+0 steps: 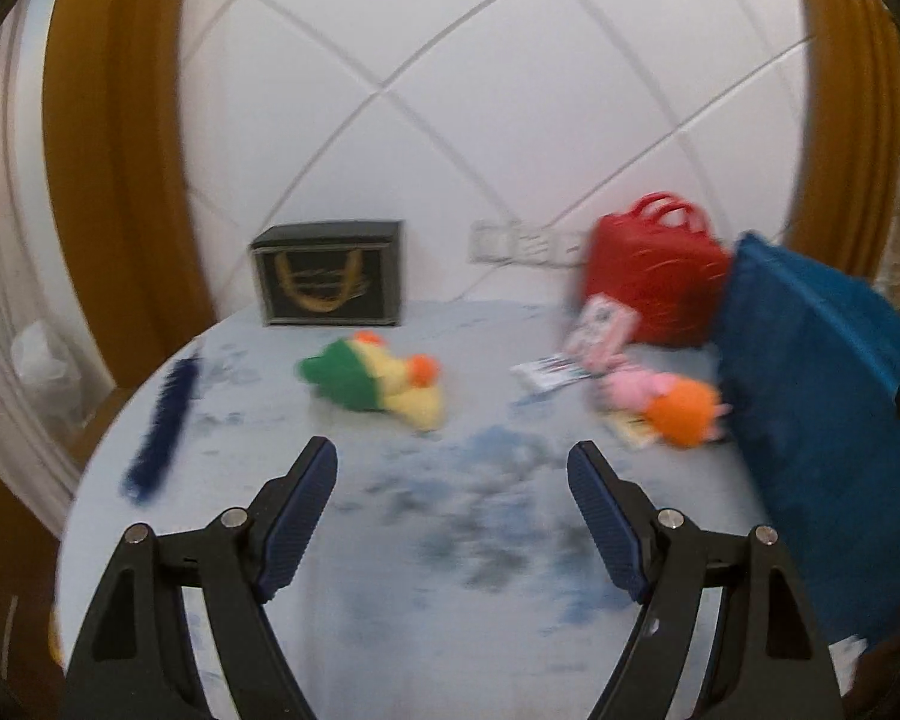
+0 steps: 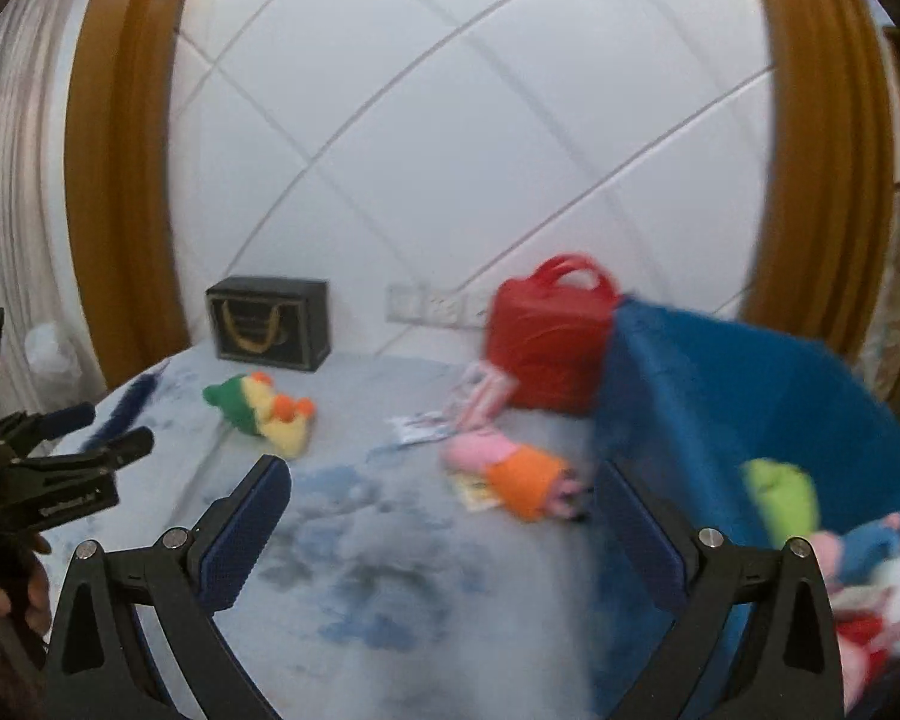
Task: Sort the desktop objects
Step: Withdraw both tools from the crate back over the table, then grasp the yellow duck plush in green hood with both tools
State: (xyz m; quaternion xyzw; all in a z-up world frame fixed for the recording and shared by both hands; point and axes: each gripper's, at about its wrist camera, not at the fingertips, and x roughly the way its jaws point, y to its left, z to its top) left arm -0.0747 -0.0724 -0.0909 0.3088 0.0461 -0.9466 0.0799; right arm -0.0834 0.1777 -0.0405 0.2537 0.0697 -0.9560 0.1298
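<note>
Left wrist view: my left gripper (image 1: 452, 468) hovers over the table (image 1: 390, 540), jaws wide apart, nothing between them. One green-and-yellow plush (image 1: 373, 381) lies at 12 o'clock beyond the fingertips; one pink-and-orange plush (image 1: 669, 402) at 2 o'clock, touching the blue fabric bin (image 1: 822, 420). Right wrist view: right gripper (image 2: 444, 474) also spread, empty, low over the mottled pale-blue top. Several soft toys (image 2: 858, 564) sit in the bin, too blurred to count. One red handled bag (image 2: 546, 342) and one dark box (image 2: 270, 324) stand at the back.
</note>
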